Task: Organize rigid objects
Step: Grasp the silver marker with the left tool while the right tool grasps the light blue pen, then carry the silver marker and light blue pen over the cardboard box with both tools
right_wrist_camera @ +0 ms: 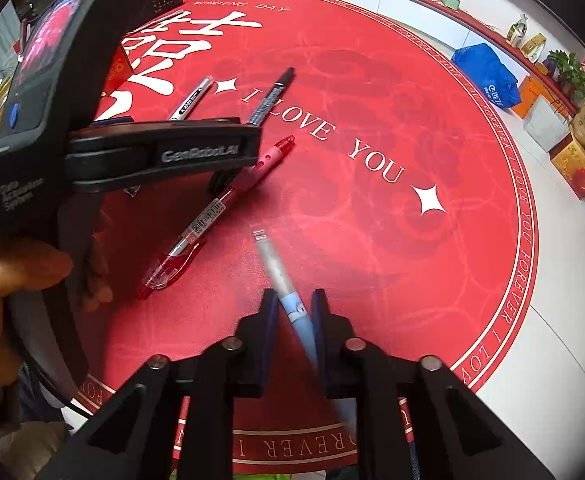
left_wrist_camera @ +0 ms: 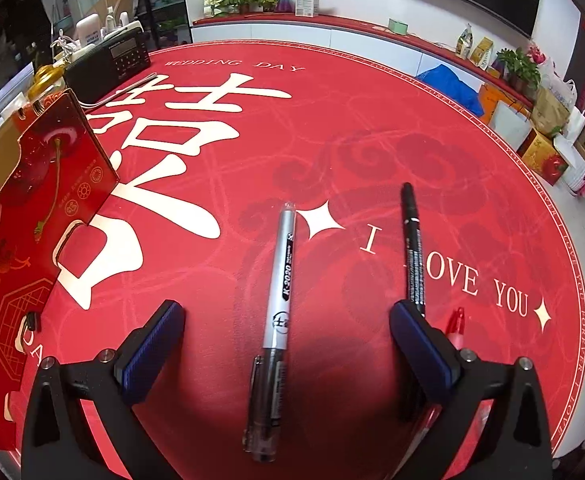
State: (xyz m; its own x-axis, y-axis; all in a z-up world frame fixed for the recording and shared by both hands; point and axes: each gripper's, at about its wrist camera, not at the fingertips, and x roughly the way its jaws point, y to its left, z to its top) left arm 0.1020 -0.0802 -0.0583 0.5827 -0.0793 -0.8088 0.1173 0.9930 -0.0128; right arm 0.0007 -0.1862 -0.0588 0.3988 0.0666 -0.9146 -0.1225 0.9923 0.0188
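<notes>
A silver pen [left_wrist_camera: 278, 312] lies on the red round mat [left_wrist_camera: 332, 128], between the fingers of my open left gripper [left_wrist_camera: 286, 326]. A black marker [left_wrist_camera: 412, 248] lies just right of it, and a red pen [left_wrist_camera: 457, 326] peeks out behind the right finger. My right gripper [right_wrist_camera: 295, 312] is shut on a light blue pen [right_wrist_camera: 288, 292], held above the mat with its tip pointing away. In the right wrist view the left gripper's body [right_wrist_camera: 164, 152] hovers over the silver pen [right_wrist_camera: 191, 98], black marker [right_wrist_camera: 271, 96] and red pen [right_wrist_camera: 212, 216].
A red gift box [left_wrist_camera: 32, 216] stands at the mat's left edge. A black radio [left_wrist_camera: 112, 60] sits at the far left. Bags and boxes [left_wrist_camera: 540, 136] line the floor on the right, past the mat's rim.
</notes>
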